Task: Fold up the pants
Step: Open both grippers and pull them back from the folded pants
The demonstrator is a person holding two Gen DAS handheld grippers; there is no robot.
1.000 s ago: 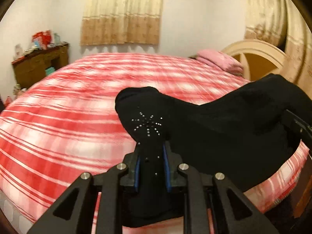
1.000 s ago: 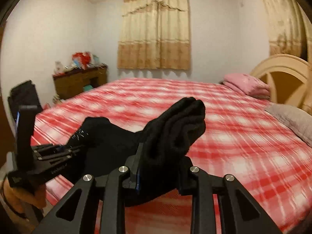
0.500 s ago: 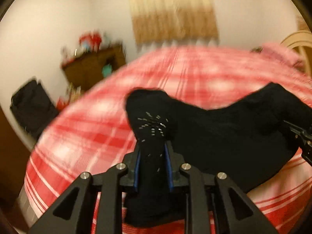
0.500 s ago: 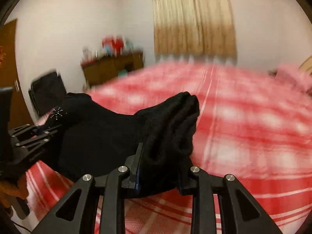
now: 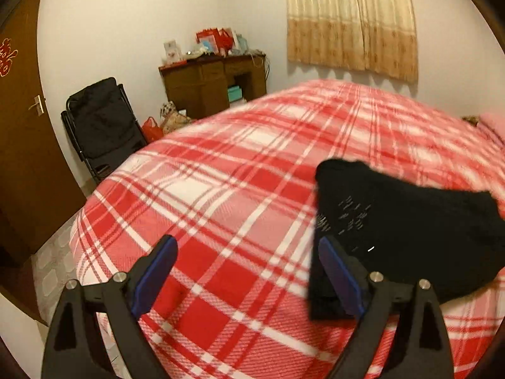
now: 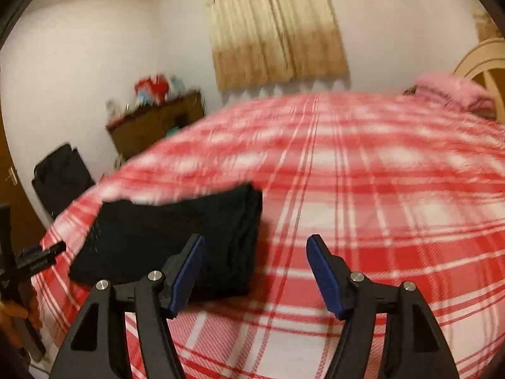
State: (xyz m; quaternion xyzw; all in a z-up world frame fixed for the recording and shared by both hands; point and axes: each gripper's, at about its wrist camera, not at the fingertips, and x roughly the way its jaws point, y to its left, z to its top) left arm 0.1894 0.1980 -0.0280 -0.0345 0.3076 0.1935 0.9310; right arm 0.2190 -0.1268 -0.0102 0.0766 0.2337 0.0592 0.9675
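**Folded black pants lie on the plaid bed, both claws spread wide**

The black pants (image 5: pixel 410 227) rest as a thick, soft, folded bundle on the red-and-white plaid bedspread (image 5: pixel 227 189), near the bed's front corner. The fabric looks matte and knit-like, with a small cluster of shiny studs on one face. In the right wrist view the pants (image 6: pixel 176 233) show stacked layers along a rounded folded edge.

The left gripper (image 5: pixel 247 268) has its jaws far apart, blue pads bare, holding nothing; its right finger sits just beside the bundle's edge. The right gripper (image 6: pixel 255 270) is likewise spread and empty, the pants just beside its left finger.

A dark wooden desk (image 5: pixel 214 85) carries red and pale boxes and cards, too small to identify.
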